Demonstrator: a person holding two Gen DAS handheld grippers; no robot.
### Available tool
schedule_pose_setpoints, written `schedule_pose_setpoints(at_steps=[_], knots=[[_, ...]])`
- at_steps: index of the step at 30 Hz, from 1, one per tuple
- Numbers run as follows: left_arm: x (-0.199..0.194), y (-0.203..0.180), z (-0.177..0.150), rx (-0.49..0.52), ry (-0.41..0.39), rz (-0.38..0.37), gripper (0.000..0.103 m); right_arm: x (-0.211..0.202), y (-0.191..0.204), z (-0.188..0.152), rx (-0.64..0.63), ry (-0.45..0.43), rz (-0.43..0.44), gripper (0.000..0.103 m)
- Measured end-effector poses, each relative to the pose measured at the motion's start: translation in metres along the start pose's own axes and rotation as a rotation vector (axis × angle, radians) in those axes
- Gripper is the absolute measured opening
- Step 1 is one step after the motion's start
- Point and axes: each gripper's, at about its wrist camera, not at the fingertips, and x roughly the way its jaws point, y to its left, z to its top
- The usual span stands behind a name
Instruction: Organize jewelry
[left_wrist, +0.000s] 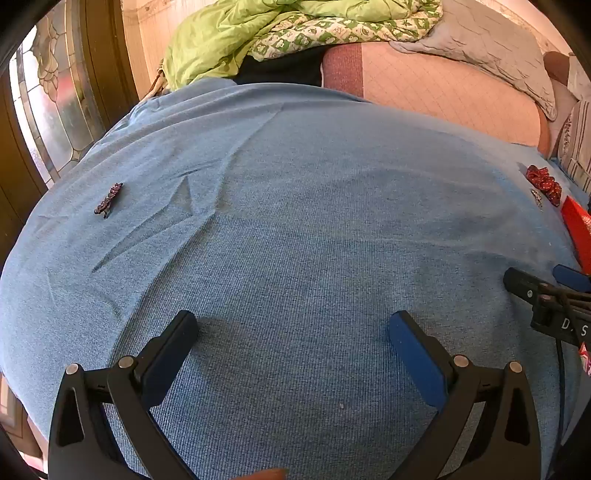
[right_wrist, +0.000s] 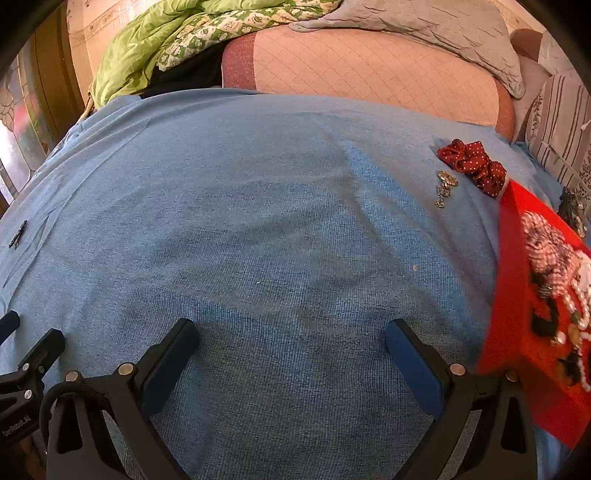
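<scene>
The hair clip (left_wrist: 108, 199) lay far ahead-left of the left gripper (left_wrist: 293, 332), its long axis running away; the right gripper (right_wrist: 291, 332) sat farther off, both jaws wide and empty.

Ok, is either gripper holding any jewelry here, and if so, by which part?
Nothing is held. The left gripper and right gripper are both open over the blue cloth, with only cloth showing between their fingers.

Blue ribbed cloth (right_wrist: 258, 229); dark red white-dotted scrunchie (right_wrist: 472, 162); bright red box (right_wrist: 511, 280); green patterned quilt (left_wrist: 295, 33); blue gripper pads (left_wrist: 415, 356).
</scene>
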Motion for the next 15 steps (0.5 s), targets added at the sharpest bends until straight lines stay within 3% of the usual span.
schedule_pose_setpoints(at_steps=[15], knots=[[0.0005,-0.0016,0.0003,0.002,-0.003,0.005,0.103,0.0051,-0.0023,0.0042,0.002,0.002,0.003,0.103]])
